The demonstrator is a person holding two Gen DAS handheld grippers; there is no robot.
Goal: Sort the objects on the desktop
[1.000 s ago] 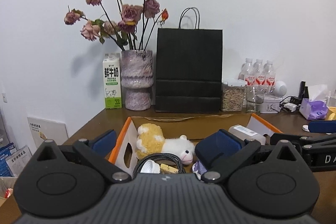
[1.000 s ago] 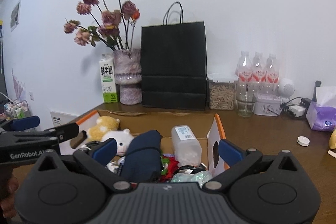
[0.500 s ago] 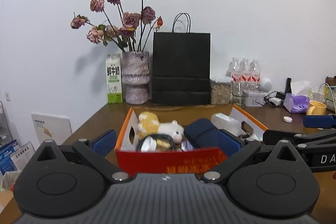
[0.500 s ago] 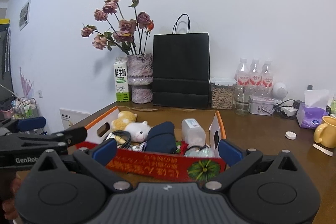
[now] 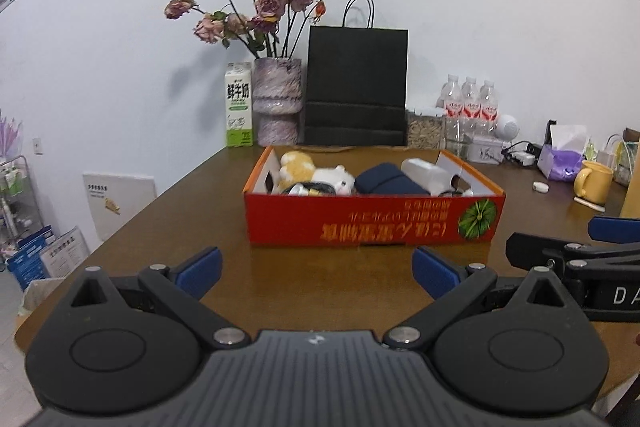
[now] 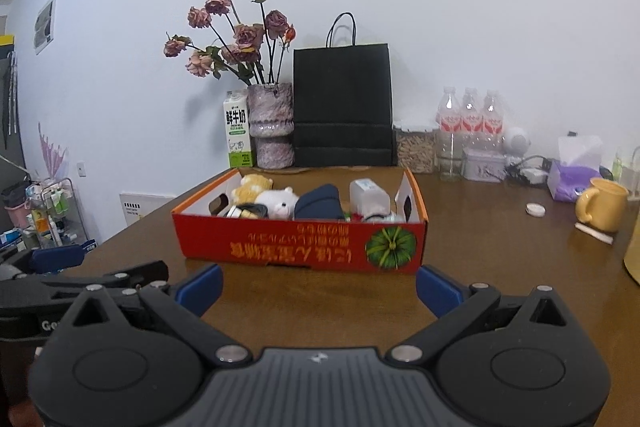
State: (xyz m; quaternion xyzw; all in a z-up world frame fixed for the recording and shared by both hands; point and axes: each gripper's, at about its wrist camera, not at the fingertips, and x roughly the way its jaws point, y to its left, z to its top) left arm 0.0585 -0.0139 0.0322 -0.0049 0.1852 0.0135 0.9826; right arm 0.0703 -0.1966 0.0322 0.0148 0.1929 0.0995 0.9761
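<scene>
A red cardboard box (image 5: 372, 221) (image 6: 300, 245) sits mid-table, holding a yellow plush (image 5: 296, 163), a white plush (image 6: 280, 203), a navy pouch (image 5: 386, 179) (image 6: 320, 205), a white plastic container (image 5: 428, 173) (image 6: 368, 195) and a coiled cable. My left gripper (image 5: 316, 273) hangs open over bare table in front of the box, nothing between its blue pads. My right gripper (image 6: 318, 287) is also open and empty, just short of the box's front wall. Each gripper shows at the edge of the other's view.
Along the back wall stand a milk carton (image 5: 239, 111), a vase of dried roses (image 5: 277, 99), a black paper bag (image 5: 356, 87), a grain jar, water bottles (image 6: 470, 119), a tin and a tissue pack (image 6: 572, 175). A yellow mug (image 6: 602, 203) and a white cap (image 6: 535, 209) lie at right.
Both grippers have drawn back from above the box's contents toward the table's near side; the box's red front wall has come into view. Both stayed open and empty.
</scene>
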